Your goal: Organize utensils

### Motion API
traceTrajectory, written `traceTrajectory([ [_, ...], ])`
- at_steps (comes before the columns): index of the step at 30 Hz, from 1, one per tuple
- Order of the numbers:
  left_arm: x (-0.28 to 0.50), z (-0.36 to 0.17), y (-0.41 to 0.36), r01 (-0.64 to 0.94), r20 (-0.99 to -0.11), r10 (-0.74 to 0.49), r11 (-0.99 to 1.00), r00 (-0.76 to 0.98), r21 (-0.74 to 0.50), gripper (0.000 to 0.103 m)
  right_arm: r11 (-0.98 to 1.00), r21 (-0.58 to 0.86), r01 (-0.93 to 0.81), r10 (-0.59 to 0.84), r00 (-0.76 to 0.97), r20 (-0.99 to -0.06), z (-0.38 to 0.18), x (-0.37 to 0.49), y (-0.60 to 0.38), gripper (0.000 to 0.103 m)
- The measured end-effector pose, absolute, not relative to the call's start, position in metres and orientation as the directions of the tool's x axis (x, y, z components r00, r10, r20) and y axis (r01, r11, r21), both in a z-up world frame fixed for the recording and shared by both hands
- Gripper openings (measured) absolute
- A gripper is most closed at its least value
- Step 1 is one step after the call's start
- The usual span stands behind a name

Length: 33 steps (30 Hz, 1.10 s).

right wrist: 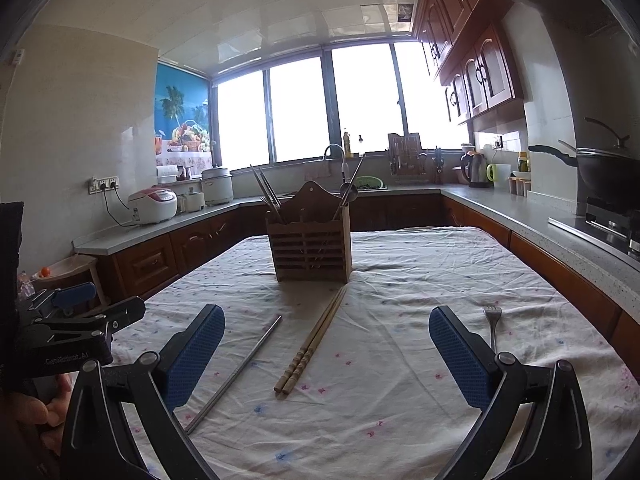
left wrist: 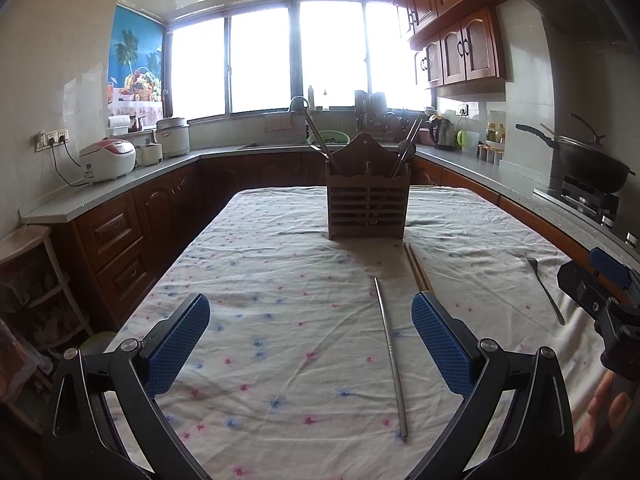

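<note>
A slatted wooden utensil holder stands mid-table, with metal chopsticks and a spoon sticking out of it. On the floral cloth in front of it lie a steel chopstick, a pair of wooden chopsticks and a fork. My left gripper hovers open over the cloth, the steel chopstick between its fingers' span. My right gripper is open too, with the wooden chopsticks lying ahead between its fingers. Neither holds anything.
The table is covered by a wrinkled white cloth. Kitchen counters ring it, with rice cookers at left, a sink at the back and a wok on the stove at right. A wooden stool stands at left.
</note>
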<state>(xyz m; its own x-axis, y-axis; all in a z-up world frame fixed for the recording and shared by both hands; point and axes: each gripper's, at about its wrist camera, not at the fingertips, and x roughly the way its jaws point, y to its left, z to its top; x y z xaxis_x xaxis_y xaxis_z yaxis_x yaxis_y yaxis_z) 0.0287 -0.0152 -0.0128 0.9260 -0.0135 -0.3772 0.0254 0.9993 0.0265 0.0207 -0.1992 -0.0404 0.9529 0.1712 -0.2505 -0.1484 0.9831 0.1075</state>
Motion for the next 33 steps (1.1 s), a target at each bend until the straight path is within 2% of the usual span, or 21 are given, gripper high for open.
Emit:
traceTrajectory([
  [33,0.024,-0.016,0.000,-0.007,-0.386,0.008,1.000,0.923,0.005,0.103,0.985,0.116,-0.125,0.152,0.952,-0.266,-0.048,0.024,-0.200,0.103],
])
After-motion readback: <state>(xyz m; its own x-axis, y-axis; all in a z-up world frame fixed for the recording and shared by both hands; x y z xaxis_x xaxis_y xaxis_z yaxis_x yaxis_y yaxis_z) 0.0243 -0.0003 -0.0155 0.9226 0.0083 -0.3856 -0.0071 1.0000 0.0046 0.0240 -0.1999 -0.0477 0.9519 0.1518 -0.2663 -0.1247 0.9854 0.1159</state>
